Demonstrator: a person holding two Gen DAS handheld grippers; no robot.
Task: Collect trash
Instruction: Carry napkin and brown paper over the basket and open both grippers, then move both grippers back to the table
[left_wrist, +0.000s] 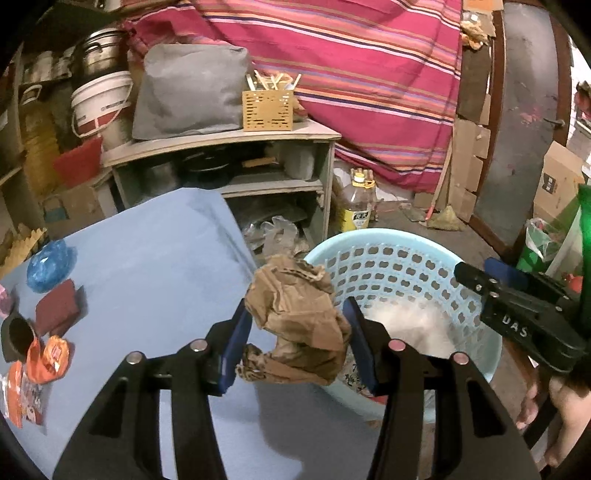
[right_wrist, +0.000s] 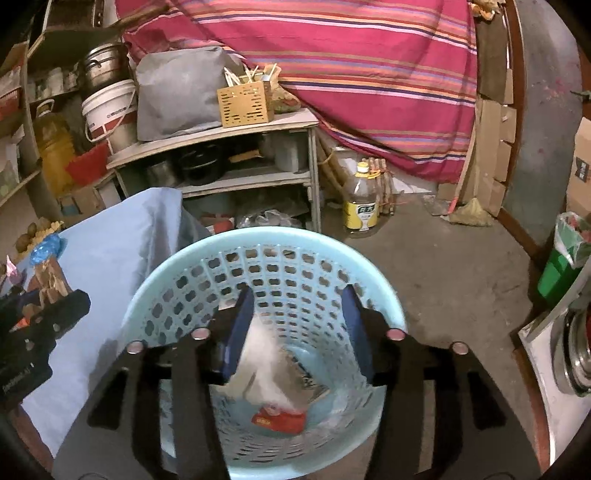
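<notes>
1. Carrying crumpled brown paper (left_wrist: 299, 317) in the left gripper (left_wrist: 295, 343), jaws clamped on both its sides, over the table (left_wrist: 155, 266) edge and just short of the basket (left_wrist: 391, 254) rim.
2. Hanging over the basket mouth with the right gripper (right_wrist: 297, 332), jaws spread and holding nothing; white stuff (right_wrist: 269, 365) and a red packet (right_wrist: 279, 419) lying below and beyond them in the basket bottom.
3. Judged step: transfer of one piece, drop not yet made.
4. Next move likely: shifting the left jaws rightward past the rim, keeping apart from the right gripper, then letting go.
5. Left to gather, off to the left of the left jaws: orange wrappers (left_wrist: 50, 356), blue bag (left_wrist: 50, 264), dark red piece (left_wrist: 57, 312).
</notes>
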